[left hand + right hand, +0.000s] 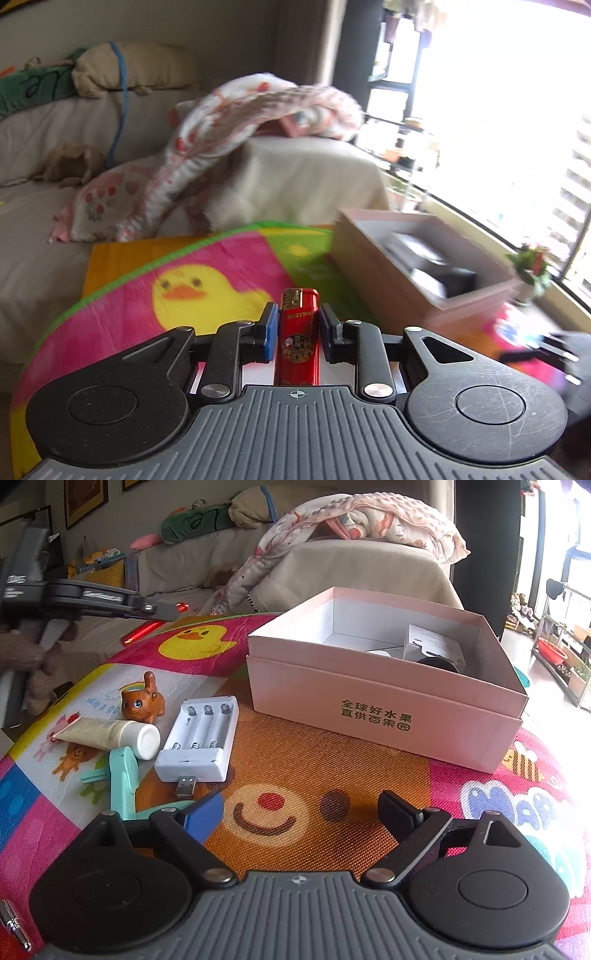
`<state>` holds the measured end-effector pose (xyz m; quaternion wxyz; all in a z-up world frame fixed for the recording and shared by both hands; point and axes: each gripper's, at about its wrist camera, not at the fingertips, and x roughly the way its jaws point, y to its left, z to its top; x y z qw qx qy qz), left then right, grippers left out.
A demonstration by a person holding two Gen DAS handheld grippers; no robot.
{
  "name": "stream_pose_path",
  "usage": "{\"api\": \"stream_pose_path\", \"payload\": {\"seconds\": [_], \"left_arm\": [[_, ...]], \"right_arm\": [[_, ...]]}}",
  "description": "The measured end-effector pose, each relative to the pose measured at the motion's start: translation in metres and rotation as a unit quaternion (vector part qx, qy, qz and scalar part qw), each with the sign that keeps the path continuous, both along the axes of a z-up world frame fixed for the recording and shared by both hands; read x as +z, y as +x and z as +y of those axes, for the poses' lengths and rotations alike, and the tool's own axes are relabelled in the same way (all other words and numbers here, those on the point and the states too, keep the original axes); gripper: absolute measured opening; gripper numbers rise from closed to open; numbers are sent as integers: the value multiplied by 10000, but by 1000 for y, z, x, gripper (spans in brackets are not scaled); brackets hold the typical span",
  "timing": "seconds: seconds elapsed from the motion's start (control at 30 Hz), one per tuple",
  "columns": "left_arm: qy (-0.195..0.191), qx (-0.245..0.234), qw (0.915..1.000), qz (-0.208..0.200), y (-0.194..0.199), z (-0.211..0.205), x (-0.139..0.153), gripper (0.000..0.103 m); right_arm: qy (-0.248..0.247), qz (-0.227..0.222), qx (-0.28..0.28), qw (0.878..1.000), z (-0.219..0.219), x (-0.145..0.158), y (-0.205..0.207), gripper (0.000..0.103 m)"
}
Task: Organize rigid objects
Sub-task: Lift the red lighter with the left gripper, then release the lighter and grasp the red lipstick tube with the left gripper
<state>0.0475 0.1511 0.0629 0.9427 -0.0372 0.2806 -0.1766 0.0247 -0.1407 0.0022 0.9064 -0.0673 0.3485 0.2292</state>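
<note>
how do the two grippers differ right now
The left gripper is shut on a red lighter and held up off the mat; the right gripper stands wide open with nothing between its fingers, low over the mat. Both have the same black build, each with one blue pad.

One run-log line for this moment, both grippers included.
left hand-held gripper: shut on red lighter, airborne | right hand-held gripper: open, empty | pink box: open, partly filled | battery charger: on mat
</note>
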Motion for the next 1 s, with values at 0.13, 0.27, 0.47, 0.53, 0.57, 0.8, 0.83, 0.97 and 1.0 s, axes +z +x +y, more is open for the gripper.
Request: {"api": "stream_pose_path", "payload": {"seconds": [0.13,0.27,0.47,0.53,0.57,0.8,0.83,0.97,1.0], "left_arm": [[-184,-314,9987,346,-60,-10,-3,27],[-570,-404,9946,766,-95,-15,-20,27],[-205,-887,9928,779,-139,-27,-20,28],[80,-1374,9877,736,-156,-35,-13,28],[306,-1630,9836,707,-167,-42,-12,28],[1534,-2499,9531,748,-203,-79,-23,32],[1675,-2493,9509,741,-204,-82,-27,32],[1785,-2166,9570,724,-196,-83,-32,40],[1662,-2093,9606,761,-194,-81,-34,42]], "right_arm": [[9,1,4,10000,0,0,0,92],[3,-1,5,10000,-1,0,0,92],[11,-1,5,10000,-1,0,0,92],[14,-1,3,10000,0,0,0,92],[12,-1,4,10000,0,0,0,92],[18,2,3,10000,0,-1,0,92],[13,0,3,10000,0,-1,0,92],[17,1,3,10000,0,-1,0,92],[11,0,2,10000,0,-1,0,92]]}}
